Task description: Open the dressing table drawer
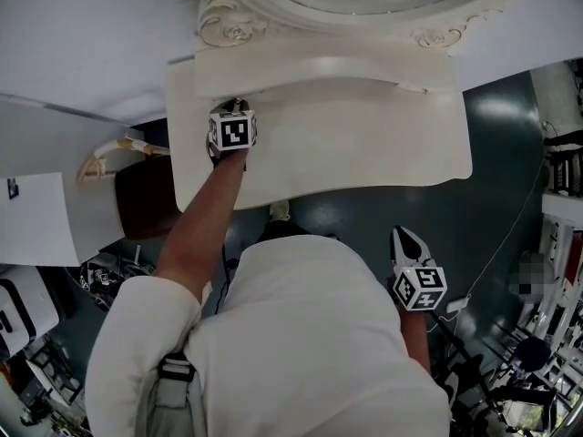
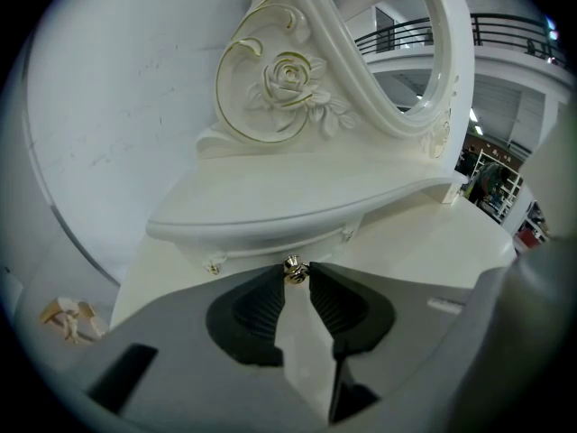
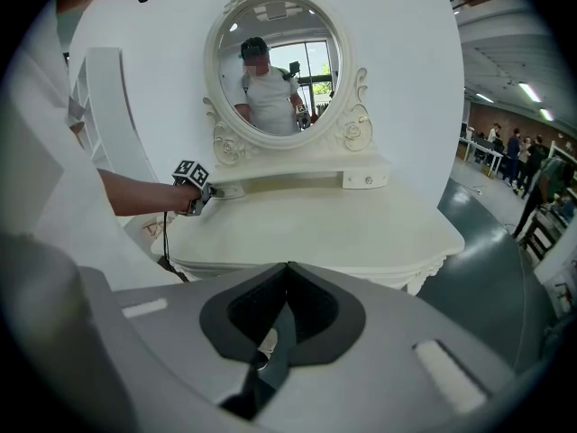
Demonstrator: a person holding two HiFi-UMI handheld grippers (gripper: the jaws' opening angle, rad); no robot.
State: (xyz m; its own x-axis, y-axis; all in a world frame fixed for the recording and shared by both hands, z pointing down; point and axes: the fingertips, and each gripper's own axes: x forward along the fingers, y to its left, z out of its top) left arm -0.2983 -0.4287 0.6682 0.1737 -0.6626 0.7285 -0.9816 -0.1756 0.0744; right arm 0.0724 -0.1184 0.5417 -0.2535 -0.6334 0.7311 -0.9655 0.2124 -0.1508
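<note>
We face the cream dressing table, its worktop (image 1: 364, 144) spreading below the oval mirror (image 3: 275, 61). The small drawer (image 2: 270, 244) sits closed under the raised shelf (image 2: 297, 192) at the worktop's back left. Our right tool (image 3: 288, 269) hangs low in front of the worktop, jaws closed together, holding nothing. Our left tool (image 2: 295, 280) reaches the drawer, its jaws narrowed and pinching the little gold knob (image 2: 294, 267).
</note>
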